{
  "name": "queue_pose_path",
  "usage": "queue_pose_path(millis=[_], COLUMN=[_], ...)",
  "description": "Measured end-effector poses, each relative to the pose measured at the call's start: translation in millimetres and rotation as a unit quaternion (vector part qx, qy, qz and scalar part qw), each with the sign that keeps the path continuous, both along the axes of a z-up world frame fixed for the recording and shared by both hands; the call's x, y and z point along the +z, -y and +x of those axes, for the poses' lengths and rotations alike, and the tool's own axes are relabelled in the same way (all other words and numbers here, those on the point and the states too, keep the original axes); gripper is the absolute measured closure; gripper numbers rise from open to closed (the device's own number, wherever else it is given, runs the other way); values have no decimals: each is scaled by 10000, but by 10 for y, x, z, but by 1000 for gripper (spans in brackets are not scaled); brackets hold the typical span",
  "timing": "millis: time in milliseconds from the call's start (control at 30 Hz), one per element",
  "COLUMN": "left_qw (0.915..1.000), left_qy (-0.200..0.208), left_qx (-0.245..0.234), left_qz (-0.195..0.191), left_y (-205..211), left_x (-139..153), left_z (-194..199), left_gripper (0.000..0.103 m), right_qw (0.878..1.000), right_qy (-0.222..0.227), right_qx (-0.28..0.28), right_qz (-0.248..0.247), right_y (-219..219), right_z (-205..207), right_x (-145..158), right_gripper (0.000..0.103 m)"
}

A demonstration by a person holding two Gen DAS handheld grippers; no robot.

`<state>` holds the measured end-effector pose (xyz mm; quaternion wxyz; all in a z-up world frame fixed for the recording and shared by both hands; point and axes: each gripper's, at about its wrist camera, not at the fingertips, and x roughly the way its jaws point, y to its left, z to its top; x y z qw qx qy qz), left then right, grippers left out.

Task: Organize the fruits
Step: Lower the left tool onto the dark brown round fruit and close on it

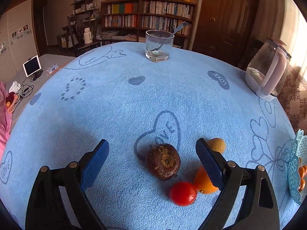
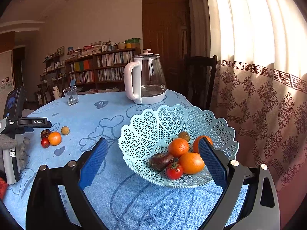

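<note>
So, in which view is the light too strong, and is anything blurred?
Right wrist view: the curtain is blown out white by backlight. Left wrist view: even light, but the orange beside the left gripper looks soft; the table bulges from fisheye distortion.

surface: a table (image 2: 107,172) is wearing a light blue terry cloth printed with hearts and "love".
far side: a glass tumbler (image 1: 158,46) with a spoon in it is standing near the edge; a glass kettle (image 2: 145,78) is sitting to its right.
loose fruit: a mangosteen (image 1: 163,161), a cherry tomato (image 1: 183,193), an orange (image 1: 204,182) and a small tan fruit (image 1: 216,144) are lying clustered together.
right edge: a pale blue lattice fruit basket (image 2: 153,122) is resting on the cloth.
</note>
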<state>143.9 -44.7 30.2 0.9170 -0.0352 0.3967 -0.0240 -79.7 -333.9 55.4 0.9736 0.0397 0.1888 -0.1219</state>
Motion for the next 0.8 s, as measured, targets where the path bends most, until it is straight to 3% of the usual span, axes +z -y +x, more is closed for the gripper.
queue_pose_path(millis=[133,433,567,800], left_qw=[9999,9996,9990,9991], left_qy=[-57,-276,-174,83], left_qx=[-118,-72,-398,-322], left_qz=[67,35,-102,-256], left_y=[57,25,36,-130], left_x=[-79,-193,-161,-44], left_z=[60,119,16,-216], left_gripper=[13,42,62,62], right_qw=[10000,10000,10000,10000], right_qy=[-27,-39,-40,-42], right_qx=[1,2,1,-17], right_qz=[8,11,17,9], right_y=[4,4,5,6], right_z=[14,21,22,27], right_x=[-3,-3,-3,-13], right_gripper=[7,7,7,7])
